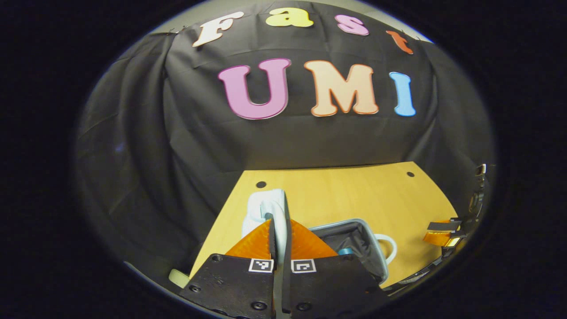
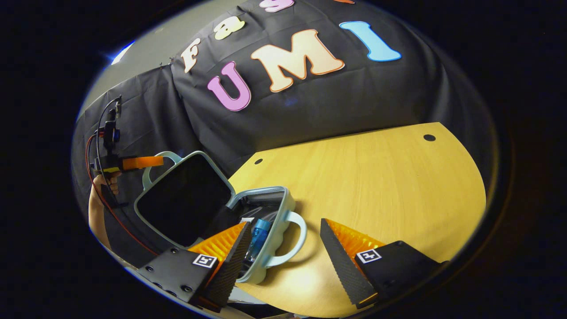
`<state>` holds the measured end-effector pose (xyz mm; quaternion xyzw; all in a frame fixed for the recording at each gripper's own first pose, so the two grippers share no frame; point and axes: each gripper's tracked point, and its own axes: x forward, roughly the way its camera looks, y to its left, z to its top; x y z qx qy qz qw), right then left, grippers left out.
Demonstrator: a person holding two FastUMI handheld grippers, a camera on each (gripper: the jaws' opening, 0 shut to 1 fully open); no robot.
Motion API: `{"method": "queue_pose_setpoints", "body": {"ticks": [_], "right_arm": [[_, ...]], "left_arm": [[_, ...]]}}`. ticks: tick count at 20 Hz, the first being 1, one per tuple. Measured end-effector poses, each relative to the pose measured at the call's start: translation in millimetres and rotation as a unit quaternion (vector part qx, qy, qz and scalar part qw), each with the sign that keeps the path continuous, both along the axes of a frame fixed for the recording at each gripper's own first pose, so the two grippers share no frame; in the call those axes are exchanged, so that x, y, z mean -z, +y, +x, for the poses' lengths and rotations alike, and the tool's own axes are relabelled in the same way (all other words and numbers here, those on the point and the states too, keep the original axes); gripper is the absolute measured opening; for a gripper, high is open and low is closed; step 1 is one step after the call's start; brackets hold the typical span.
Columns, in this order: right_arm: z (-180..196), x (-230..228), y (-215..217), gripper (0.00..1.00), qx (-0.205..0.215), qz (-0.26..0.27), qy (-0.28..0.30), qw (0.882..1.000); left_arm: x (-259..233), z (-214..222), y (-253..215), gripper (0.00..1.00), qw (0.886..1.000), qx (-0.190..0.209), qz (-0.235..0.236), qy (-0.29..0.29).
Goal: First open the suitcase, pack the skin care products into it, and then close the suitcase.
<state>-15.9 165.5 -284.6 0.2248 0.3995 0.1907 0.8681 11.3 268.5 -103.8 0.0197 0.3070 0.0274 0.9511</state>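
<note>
In the left gripper view the left gripper (image 1: 280,248) pinches the pale blue hard-shell suitcase's raised lid (image 1: 266,208), which should swing down squarely; in the right gripper view the right gripper (image 2: 283,248), jaws spread, hovers over the wooden worktop (image 2: 376,177) beside the blue skincare bottle (image 2: 258,235) packed inside.

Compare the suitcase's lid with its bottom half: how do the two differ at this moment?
The lid stands raised and tilted, while the bottom half lies flat on the table. The lid's dark inside looks bare; the bottom half holds a blue bottle. The left claw grips the lid's handle, but the bottom half's handle is free. Both have a pale rim and a pale loop handle.
</note>
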Motion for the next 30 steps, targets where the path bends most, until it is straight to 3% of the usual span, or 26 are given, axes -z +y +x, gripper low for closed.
{"method": "queue_pose_setpoints", "body": {"ticks": [11,15,18,23,28,29,30], "right_arm": [[-1.8,-2.4,-58.0,0.98,0.041,-0.017,0.002,0.999],[-3.6,-2.1,-74.5,0.98,0.047,-0.025,-0.001,0.999],[-7.5,-0.5,-85.3,0.98,0.051,-0.026,0.005,0.998],[-9.7,1.9,-106.0,0.98,0.051,-0.04,0.004,0.998],[-12.8,1.9,-135.1,0.98,0.041,-0.052,-0.011,0.998],[-11.6,0.8,-141.3,0.98,0.038,-0.05,-0.013,0.998],[-9.7,-0.3,-146.0,0.98,0.037,-0.048,-0.016,0.998]], "left_arm": [[23.3,21.3,-122.5,0.0,0.994,0.067,-0.081,-0.002],[46.5,22.4,-165.3,0.0,0.991,0.081,-0.106,-0.005],[79.8,13.7,-201.7,0.03,0.987,0.097,-0.123,0.025],[140.2,1.1,-233.4,0.01,0.983,0.116,-0.111,0.091],[186.0,-11.0,-257.6,0.02,0.981,0.109,-0.085,0.139],[188.6,-15.9,-261.0,0.04,0.981,0.102,-0.082,0.144],[183.9,-14.4,-265.8,0.16,0.983,0.098,-0.078,0.133]]}}
